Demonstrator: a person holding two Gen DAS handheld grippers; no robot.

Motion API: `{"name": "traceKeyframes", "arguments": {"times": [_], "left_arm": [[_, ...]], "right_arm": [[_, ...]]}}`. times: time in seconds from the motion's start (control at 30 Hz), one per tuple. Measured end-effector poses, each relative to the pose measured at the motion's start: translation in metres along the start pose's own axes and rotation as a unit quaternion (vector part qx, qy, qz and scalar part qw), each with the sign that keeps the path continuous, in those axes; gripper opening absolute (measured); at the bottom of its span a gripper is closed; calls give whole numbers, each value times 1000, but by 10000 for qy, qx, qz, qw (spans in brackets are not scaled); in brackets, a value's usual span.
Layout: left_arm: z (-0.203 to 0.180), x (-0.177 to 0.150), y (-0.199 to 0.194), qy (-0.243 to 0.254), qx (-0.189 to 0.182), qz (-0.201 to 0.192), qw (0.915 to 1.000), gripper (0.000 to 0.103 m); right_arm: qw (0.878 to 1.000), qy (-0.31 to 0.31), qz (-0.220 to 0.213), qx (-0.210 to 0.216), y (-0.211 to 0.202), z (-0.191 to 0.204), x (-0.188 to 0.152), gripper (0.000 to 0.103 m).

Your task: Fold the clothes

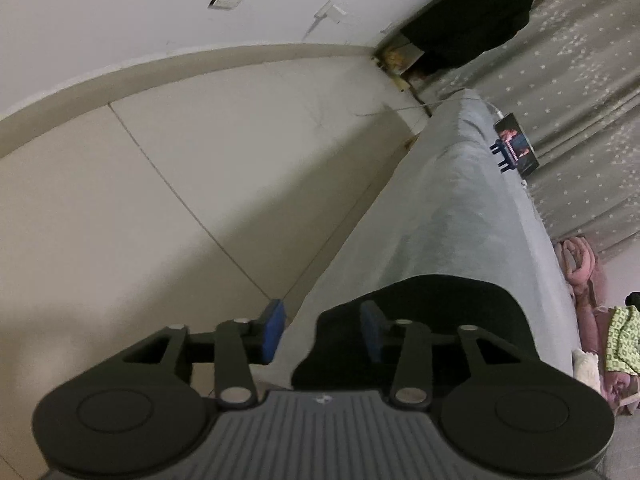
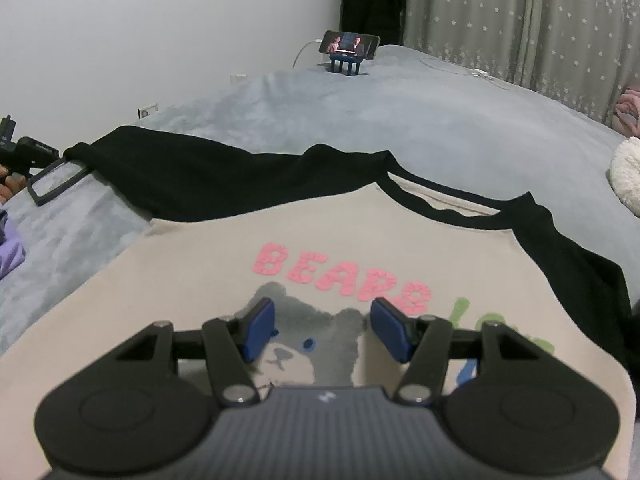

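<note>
Lying flat on the grey-blue bed (image 2: 400, 120), the beige BEARS shirt (image 2: 192, 280) has black sleeves reaching toward ten and three o'clock. The right gripper (image 2: 323, 330) hovers over its bear print, jaws apart, empty. The left gripper (image 1: 322, 330) gapes beside the sleeve (image 1: 432, 300), gripping nothing.

My left gripper (image 1: 322, 332) & right gripper (image 2: 322, 330) look identical. Each has a grey ribbed body at the bottom edge w/ a small white logo in the middle, flanked by two round black discs w/ a raised circle on each. Black linkage arms run fwd from silver pivot pins, w/ triangular cut-outs in the outer links. Fingertips are blue pads (image 2: 262, 330) on black backing, flat & rectangular w/ rounded corners. In the right wrist view, far left, part of my other hand (image 2: 10, 186) shows beside black hardware, too small for detail.
</note>
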State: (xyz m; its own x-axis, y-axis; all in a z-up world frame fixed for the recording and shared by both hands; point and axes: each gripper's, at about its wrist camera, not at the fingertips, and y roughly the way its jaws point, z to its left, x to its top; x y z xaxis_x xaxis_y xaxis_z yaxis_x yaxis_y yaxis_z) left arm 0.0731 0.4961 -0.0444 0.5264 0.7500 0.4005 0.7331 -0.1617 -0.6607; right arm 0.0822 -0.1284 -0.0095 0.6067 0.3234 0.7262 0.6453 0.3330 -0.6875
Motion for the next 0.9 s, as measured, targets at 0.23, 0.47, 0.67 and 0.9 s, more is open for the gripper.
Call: {"name": "traceKeyframes", "arguments": {"times": [0.23,0.47,0.67,0.9], "left_arm": [[5,-1,-11,35,-320,-253,9992,40],[9,-4,-11,562,-93,-44,9984,32],[1,-7,0,890,-224,24,9958,31],[-5,-7,2,1035,-79,-15,9946,1]], "right_arm": [[10000,-49,-6,8,1,3,0,56],[10000,-68,-5,6,2,4,0,56],[10000,-75,3,-3,3,5,-1,57],[10000,-80,-3,-2,3,5,-1,57]]}}
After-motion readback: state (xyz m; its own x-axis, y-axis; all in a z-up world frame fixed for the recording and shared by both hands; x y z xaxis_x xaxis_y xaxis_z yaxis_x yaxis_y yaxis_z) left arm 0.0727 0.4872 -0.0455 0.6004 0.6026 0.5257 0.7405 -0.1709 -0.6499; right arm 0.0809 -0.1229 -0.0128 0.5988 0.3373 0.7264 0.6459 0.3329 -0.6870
